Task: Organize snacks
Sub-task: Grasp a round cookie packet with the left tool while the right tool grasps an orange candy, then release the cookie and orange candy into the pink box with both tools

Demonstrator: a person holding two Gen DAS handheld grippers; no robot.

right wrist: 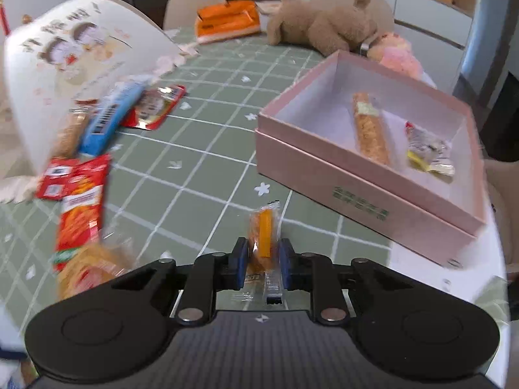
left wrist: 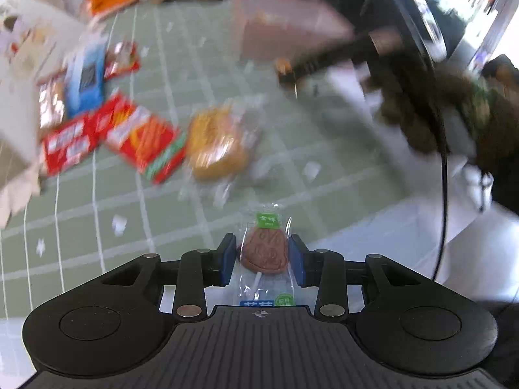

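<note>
The left gripper [left wrist: 262, 257] is closed to a narrow gap on a clear-wrapped reddish-brown lollipop [left wrist: 265, 253], its blue pads [left wrist: 229, 261] pressing the wrapper from both sides, the stick running back toward the camera; it hangs above the green checked tablecloth [left wrist: 162, 220], apart from the loose snacks; the right gripper [right wrist: 262, 259] is clamped tight on a small orange wrapped snack [right wrist: 264, 233], held upright between its pads above the cloth; just ahead and to its right sits the pink box [right wrist: 324, 168], open, with a long crispy bar [right wrist: 369, 129] and a small silver and yellow packet [right wrist: 428, 152] lying inside, apart from each other; red packets [right wrist: 81, 201] and a blue packet [right wrist: 107, 120] lie in a cluster at the left beside a white illustrated carton [right wrist: 71, 64]; a plush bear [right wrist: 327, 22] lies behind the box
</note>
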